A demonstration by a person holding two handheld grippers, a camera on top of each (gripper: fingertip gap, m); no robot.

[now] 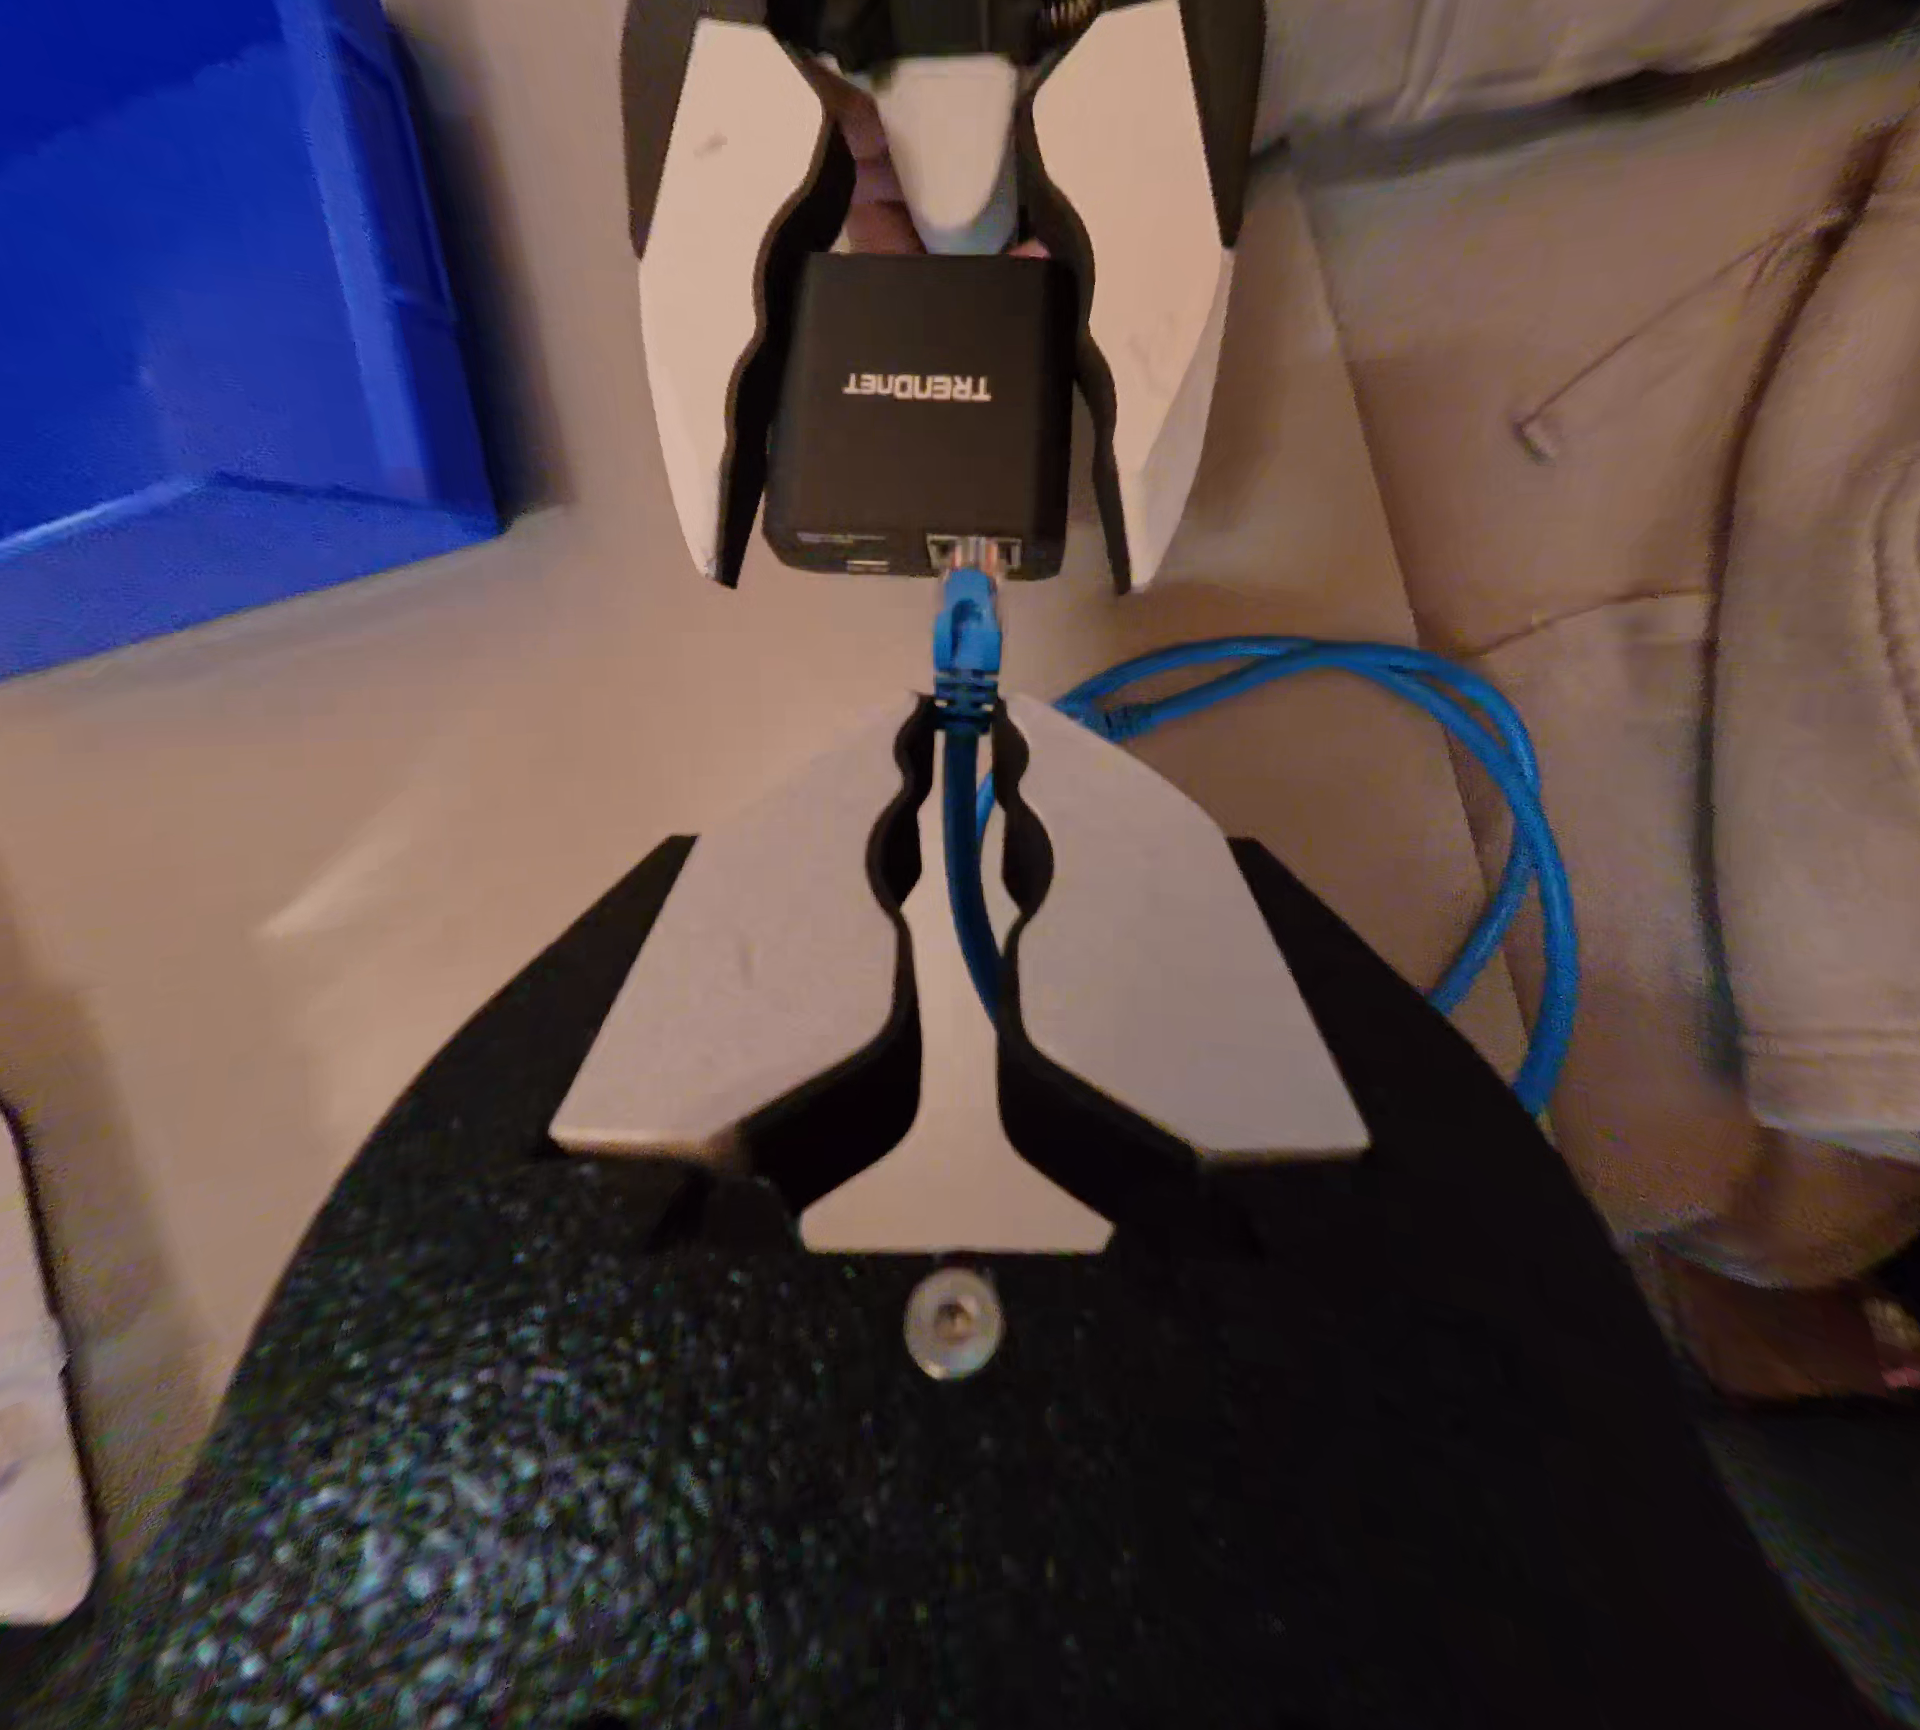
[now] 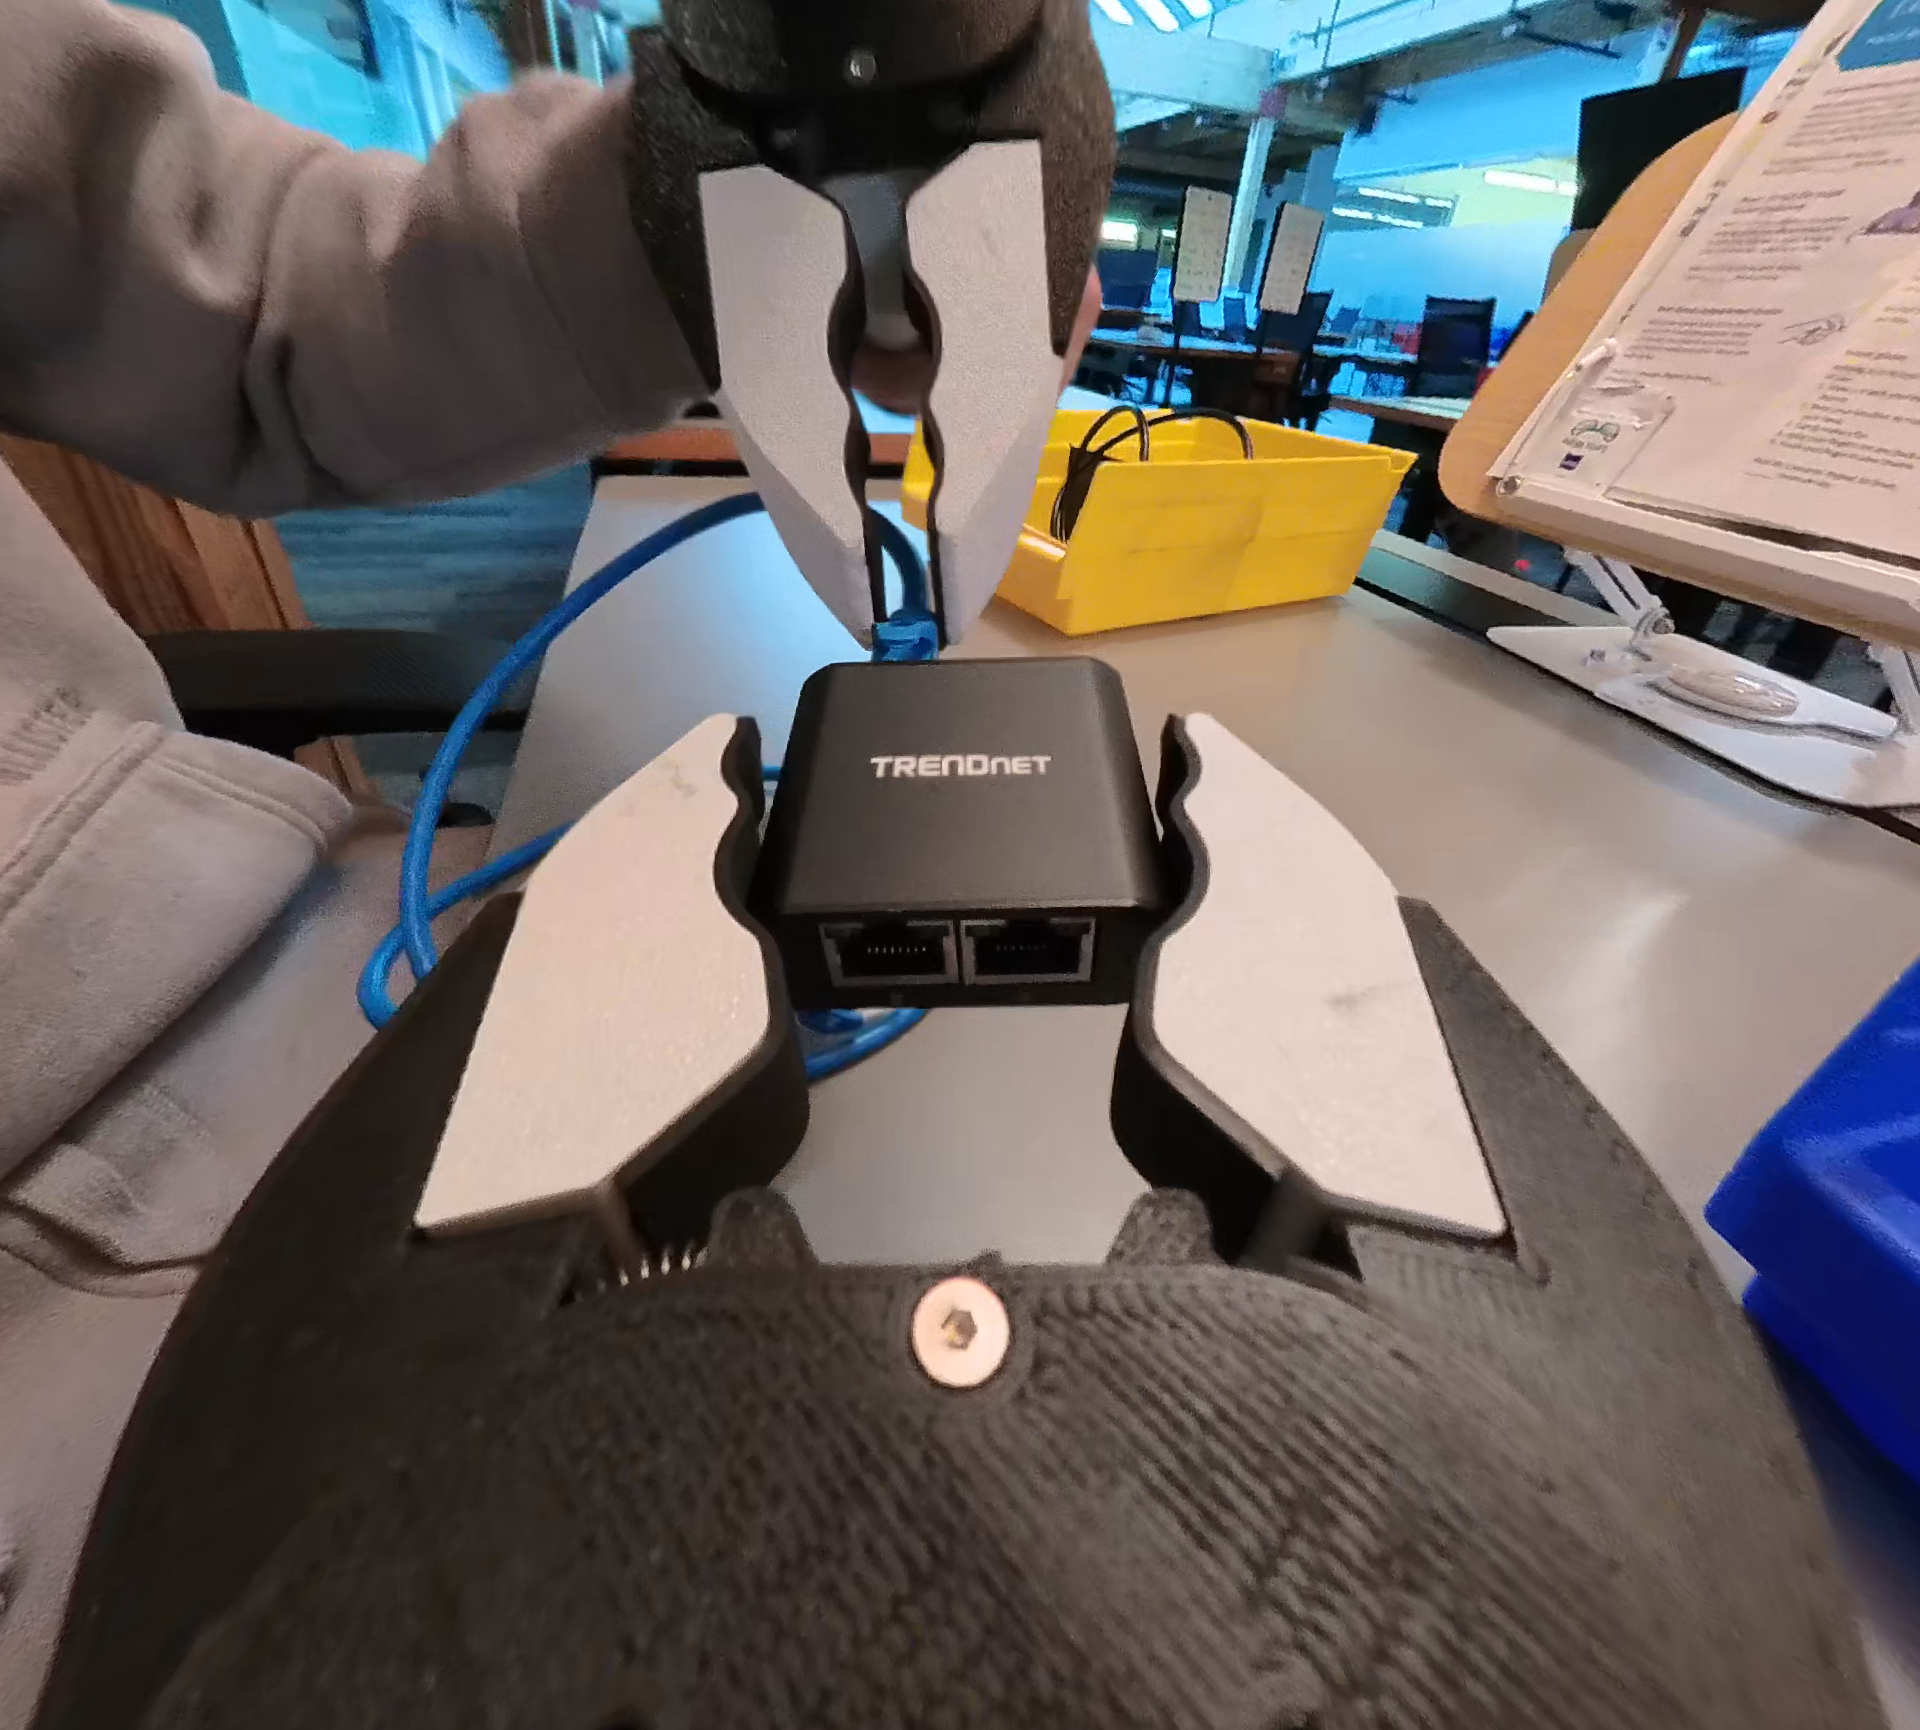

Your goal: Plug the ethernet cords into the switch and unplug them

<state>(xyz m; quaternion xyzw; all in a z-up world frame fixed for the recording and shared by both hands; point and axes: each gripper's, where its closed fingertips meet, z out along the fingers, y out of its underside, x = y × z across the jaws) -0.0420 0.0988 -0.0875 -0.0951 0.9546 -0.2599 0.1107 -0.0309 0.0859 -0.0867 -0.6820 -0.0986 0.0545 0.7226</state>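
A small black switch (image 2: 961, 807) sits just above the grey table (image 2: 1455, 849), and my right gripper (image 2: 954, 730) is shut on its two sides. Two empty ports on the switch face the right wrist camera. In the left wrist view my left gripper (image 1: 961, 712) is shut on a blue ethernet cord (image 1: 1496, 807) just behind its plug (image 1: 968, 620). The plug's clear tip sits at a port on the switch's (image 1: 914, 402) other face. My right gripper (image 1: 923, 581) shows there around the switch. My left gripper (image 2: 906, 636) shows beyond the switch in the right wrist view.
A blue bin (image 1: 208, 226) stands beside the switch and also shows at the right wrist view's edge (image 2: 1829, 1213). A yellow bin (image 2: 1195, 517) with black wires and a document stand (image 2: 1714, 278) stand farther back. A person's grey sleeve (image 2: 260, 278) is at the left. The grippers are tip to tip, or close to it.
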